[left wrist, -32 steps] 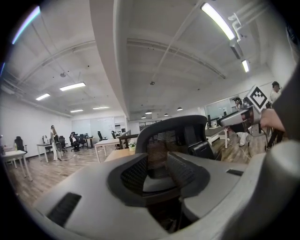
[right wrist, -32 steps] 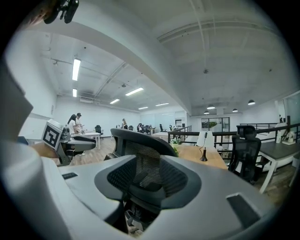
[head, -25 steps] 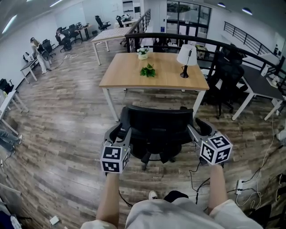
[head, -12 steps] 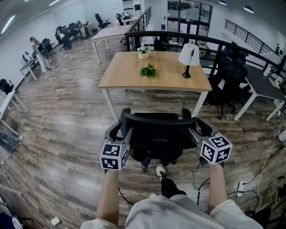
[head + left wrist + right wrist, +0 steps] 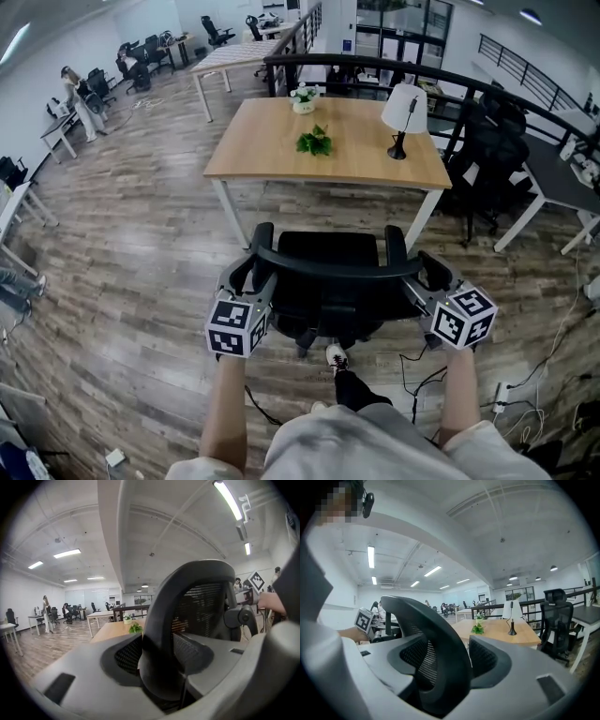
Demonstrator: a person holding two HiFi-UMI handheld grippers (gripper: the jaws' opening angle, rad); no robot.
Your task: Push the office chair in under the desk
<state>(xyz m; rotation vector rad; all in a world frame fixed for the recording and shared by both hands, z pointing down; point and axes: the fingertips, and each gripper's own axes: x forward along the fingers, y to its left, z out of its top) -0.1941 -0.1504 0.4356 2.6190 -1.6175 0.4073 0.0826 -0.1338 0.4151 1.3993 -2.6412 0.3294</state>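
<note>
Black chair stands just before the wooden table, seat at its front edge, not yet under. Left gripper is at the backrest's left rim, right gripper at its right rim. Both jaws are wide and opening, rim between them. Lamp and plant sit on the table.

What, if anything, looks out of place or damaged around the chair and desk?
Nothing spilled or damaged. Only oddity: loose cables trail over the floor right of the office chair, close to its base, where the wheels might catch them.
</note>
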